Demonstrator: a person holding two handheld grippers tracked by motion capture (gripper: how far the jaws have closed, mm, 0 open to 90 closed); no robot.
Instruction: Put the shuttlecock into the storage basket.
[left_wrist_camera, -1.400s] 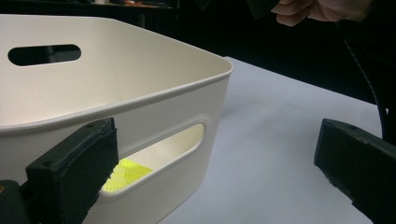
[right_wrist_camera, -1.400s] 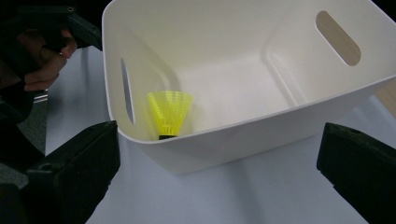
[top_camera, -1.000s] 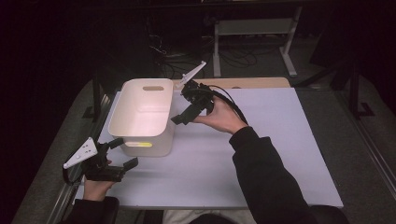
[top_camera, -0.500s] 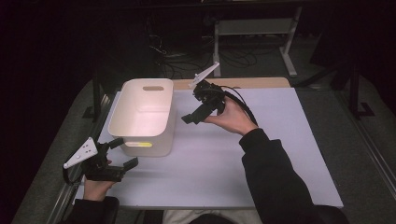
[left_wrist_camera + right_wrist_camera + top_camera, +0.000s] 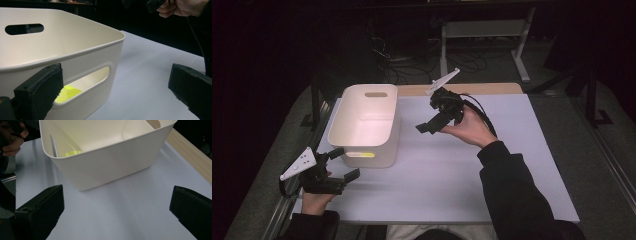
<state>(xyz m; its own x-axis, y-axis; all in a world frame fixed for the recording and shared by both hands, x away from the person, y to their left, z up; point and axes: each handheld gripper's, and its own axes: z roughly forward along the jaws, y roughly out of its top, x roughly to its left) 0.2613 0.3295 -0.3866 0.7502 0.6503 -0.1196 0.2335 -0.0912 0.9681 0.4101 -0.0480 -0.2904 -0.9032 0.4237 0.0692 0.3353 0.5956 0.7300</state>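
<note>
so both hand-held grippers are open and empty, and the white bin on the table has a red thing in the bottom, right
Nearly. Both the left hand-held gripper and the right hand-held gripper are open and empty, and the white bin sits on the table. But the thing in the bottom is yellow, not red; the left gripper view shows it through the bin's handle slot.

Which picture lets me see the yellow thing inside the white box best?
The left gripper view shows it best: the yellow thing lies close behind the handle hole of the white box. The right gripper view shows a small yellow patch on the box floor. The high view shows just a yellow glow through the handle hole.
</note>
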